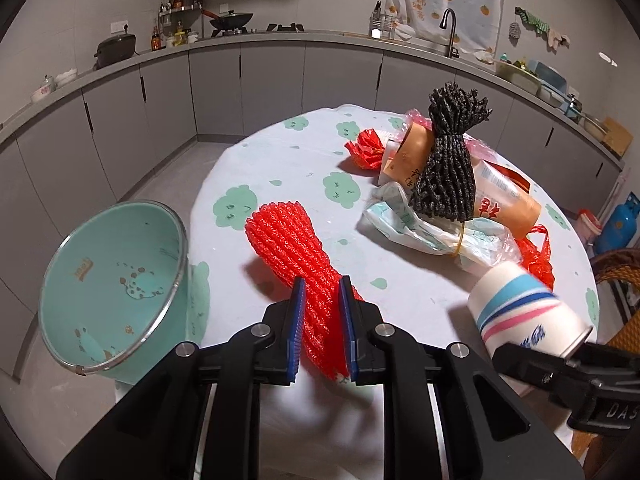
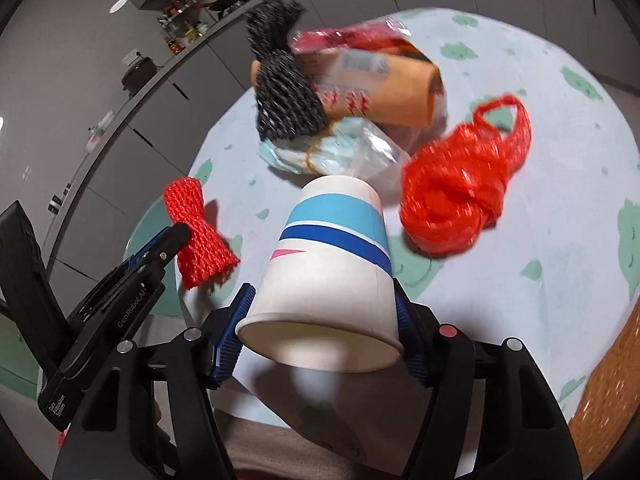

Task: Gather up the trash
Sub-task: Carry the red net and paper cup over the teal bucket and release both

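Over the table (image 1: 280, 152), left jaws pinch the red foam net (image 1: 298, 248) lengthwise; right jaws clasp the cup (image 2: 328, 276).

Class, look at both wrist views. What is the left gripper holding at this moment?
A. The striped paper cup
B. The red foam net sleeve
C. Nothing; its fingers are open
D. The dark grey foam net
B: in the left wrist view the left gripper has its blue pads closed on the red foam net sleeve, while the striped paper cup sits in the right gripper.
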Available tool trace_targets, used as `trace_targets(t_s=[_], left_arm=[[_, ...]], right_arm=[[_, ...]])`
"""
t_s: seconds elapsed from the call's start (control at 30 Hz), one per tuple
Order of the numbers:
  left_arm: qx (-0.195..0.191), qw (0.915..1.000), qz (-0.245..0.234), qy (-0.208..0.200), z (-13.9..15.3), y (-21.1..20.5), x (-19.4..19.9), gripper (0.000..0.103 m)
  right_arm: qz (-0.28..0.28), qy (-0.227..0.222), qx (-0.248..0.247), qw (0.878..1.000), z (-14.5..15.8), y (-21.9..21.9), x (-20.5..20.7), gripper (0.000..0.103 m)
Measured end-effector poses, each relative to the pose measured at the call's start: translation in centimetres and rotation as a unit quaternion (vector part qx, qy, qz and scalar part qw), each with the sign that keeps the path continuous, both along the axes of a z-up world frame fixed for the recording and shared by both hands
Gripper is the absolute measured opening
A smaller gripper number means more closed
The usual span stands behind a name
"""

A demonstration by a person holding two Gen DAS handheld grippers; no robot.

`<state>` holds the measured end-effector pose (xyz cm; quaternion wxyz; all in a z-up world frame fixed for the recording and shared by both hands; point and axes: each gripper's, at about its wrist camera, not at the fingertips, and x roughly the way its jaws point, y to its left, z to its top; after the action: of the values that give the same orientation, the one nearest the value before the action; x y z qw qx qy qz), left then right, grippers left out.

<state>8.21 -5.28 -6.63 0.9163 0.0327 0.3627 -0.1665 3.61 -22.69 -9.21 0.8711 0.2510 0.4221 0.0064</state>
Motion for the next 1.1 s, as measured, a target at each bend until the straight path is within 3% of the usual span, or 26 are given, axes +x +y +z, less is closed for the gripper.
trace_targets(t_s=[0.3, 0.6, 0.87, 1.1], left_arm=[[-0.004, 0.9995, 0.025, -0.016, 2.2, 3.2, -0.2, 0.018], [-0.015, 0.9903, 0.132, -0.043, 5.0, 12.9, 1.5, 0.018], [0.002, 0.9795, 0.201, 0.008, 1.6, 18.7, 5.2, 0.018], [0.017, 0.9737, 0.224, 0.040, -1.3, 20.1, 6.8, 0.021]], right_arm=[[0.028, -0.093, -0.077, 0.992, 4.6, 3.0, 3.6, 0.066], [0.131, -0.144, -0.083, 0.977, 7.3, 12.0, 9.9, 0.067], [0.213, -0.120, -0.039, 0.969, 5.1, 20.1, 15.8, 0.068], [0.238, -0.080, 0.000, 0.968, 2.0, 22.0, 19.8, 0.076]])
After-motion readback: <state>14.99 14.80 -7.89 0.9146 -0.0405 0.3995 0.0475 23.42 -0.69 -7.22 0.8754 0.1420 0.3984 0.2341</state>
